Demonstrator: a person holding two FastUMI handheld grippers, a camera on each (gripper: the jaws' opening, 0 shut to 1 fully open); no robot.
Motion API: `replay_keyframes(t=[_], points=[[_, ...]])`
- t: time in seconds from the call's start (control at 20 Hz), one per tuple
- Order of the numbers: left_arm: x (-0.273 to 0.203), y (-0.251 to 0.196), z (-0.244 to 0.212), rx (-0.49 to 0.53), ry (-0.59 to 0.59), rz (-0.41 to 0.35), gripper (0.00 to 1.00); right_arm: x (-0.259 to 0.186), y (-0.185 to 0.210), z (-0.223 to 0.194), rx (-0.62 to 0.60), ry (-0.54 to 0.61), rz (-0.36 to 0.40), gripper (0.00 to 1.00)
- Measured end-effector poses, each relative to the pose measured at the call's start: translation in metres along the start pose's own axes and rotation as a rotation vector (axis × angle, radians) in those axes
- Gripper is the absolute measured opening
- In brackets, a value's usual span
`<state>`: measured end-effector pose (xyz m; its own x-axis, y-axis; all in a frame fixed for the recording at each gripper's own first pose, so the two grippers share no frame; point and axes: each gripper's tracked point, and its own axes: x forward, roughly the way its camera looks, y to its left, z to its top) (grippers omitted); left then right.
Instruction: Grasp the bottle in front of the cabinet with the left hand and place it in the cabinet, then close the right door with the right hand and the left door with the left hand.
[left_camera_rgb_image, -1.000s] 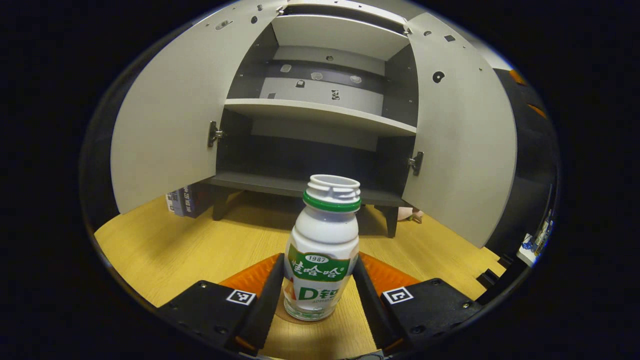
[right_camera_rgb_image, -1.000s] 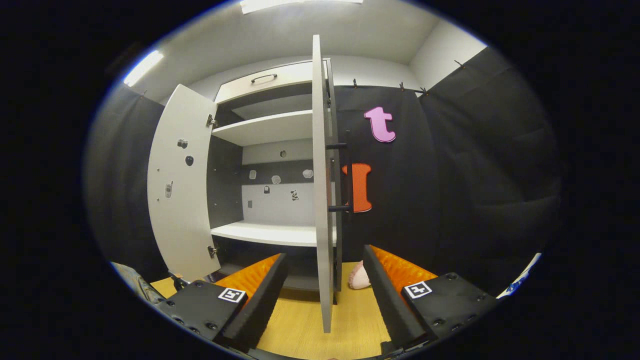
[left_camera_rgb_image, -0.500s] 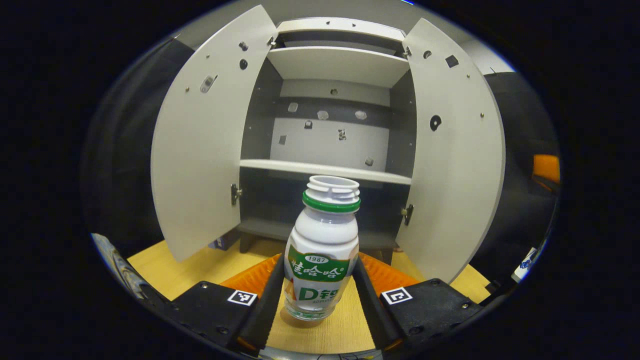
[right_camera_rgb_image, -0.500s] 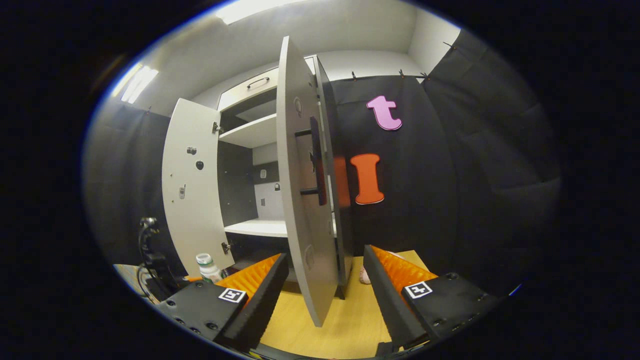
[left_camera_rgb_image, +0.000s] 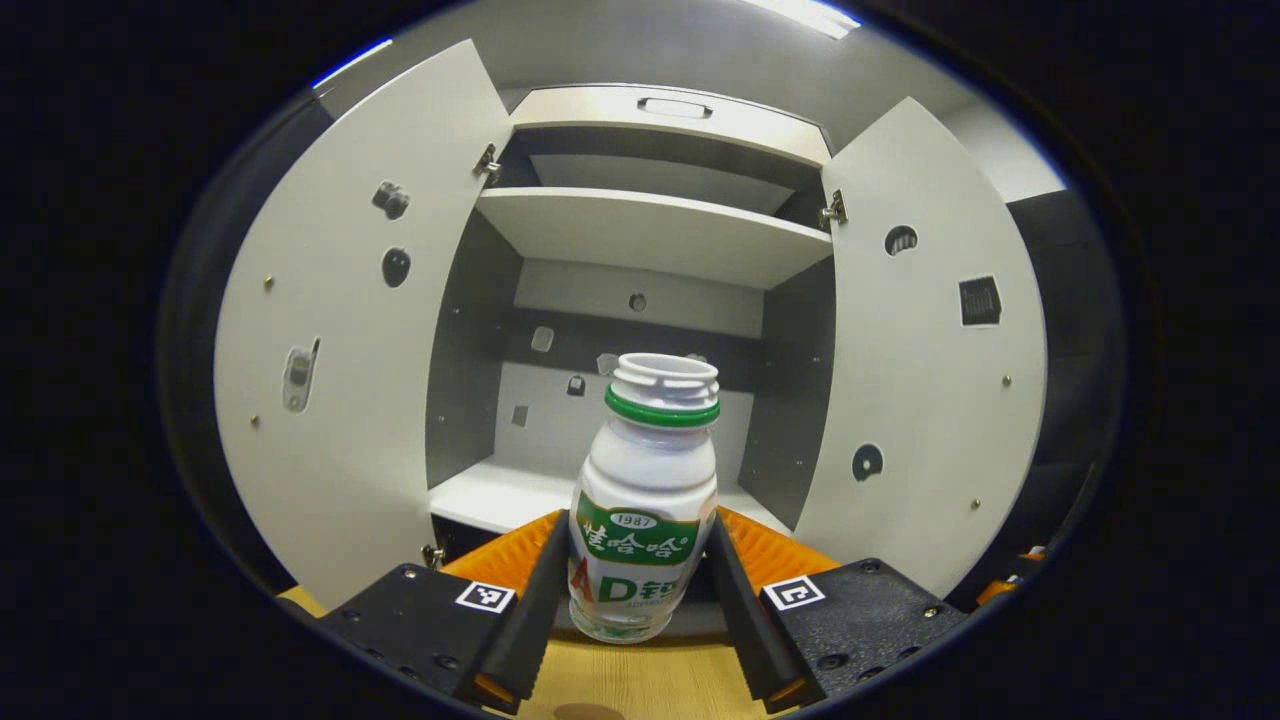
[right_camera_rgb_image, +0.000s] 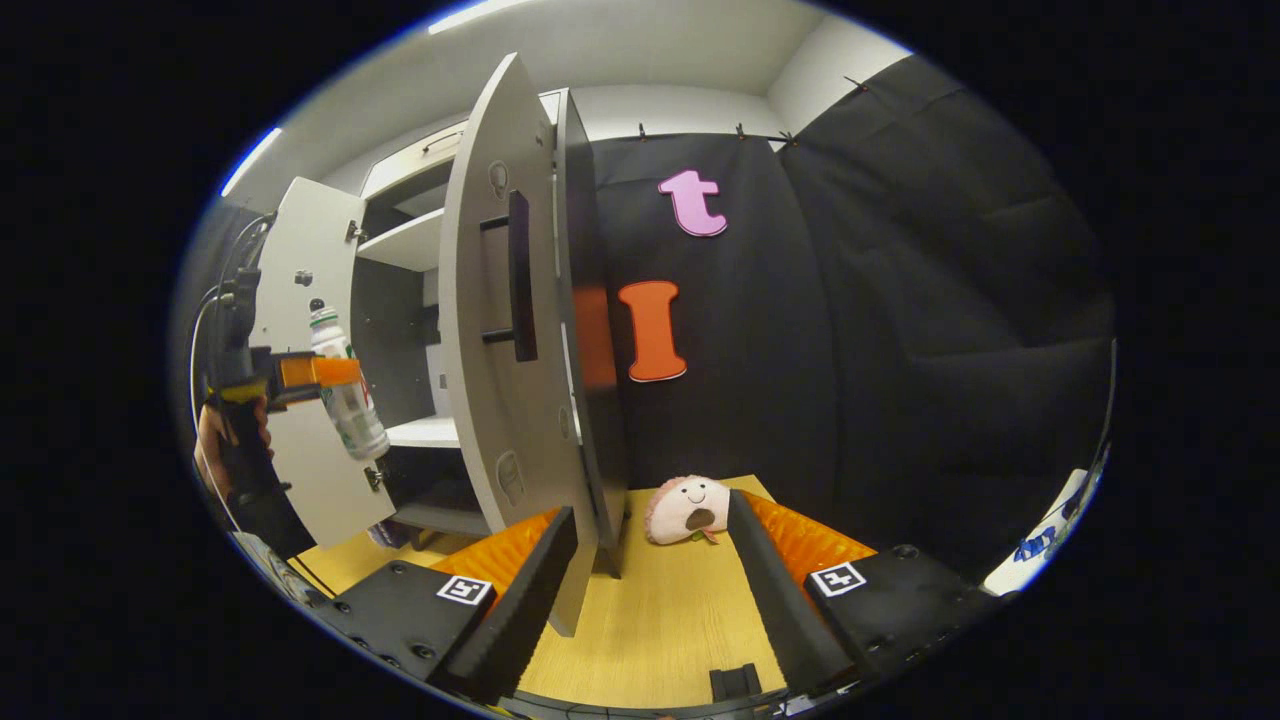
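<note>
Clearly my left gripper (left_camera_rgb_image: 640, 585) has its jaws clamped on the bottle (left_camera_rgb_image: 645, 500), held in the air before the cabinet (left_camera_rgb_image: 660, 230), level with its middle shelf (left_camera_rgb_image: 500, 495). Capless, light, smooth plastic: I judge a low grip on the label steadiest. Both doors flank a wide gap. My right gripper (right_camera_rgb_image: 650, 580) hangs with jaws parted beside the right door (right_camera_rgb_image: 505, 330).

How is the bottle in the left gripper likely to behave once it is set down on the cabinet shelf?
The bottle looks uncapped and clear at its base, so it is probably light and nearly empty. It is tall with a narrow base, so it may tip if nudged on the shelf. Its rounded body would likely roll if it fell.
</note>
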<state>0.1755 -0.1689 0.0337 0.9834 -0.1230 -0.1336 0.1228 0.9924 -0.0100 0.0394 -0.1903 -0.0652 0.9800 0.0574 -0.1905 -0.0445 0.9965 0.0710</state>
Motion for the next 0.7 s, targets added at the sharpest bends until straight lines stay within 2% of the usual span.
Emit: replay_keyframes(t=[0.15,0.3,0.5,0.6,0.7], points=[[0.056,-0.005,0.024,-0.041,0.018,-0.084,0.76,-0.007,-0.001,-0.008,0.009,0.001,-0.074,0.99],[0.114,-0.005,0.028,-0.111,0.066,-0.148,0.76,-0.013,-0.008,-0.013,-0.011,-0.007,-0.156,0.99],[0.189,0.009,0.018,-0.037,0.116,-0.125,0.76,-0.021,-0.012,-0.012,0.008,-0.035,-0.246,0.99],[0.213,0.006,0.003,0.003,0.159,-0.119,0.77,-0.027,-0.019,-0.011,0.019,-0.043,-0.289,0.99],[0.229,-0.002,-0.017,-0.003,0.213,-0.14,0.77,-0.029,-0.026,-0.012,0.027,-0.047,-0.328,0.99]])
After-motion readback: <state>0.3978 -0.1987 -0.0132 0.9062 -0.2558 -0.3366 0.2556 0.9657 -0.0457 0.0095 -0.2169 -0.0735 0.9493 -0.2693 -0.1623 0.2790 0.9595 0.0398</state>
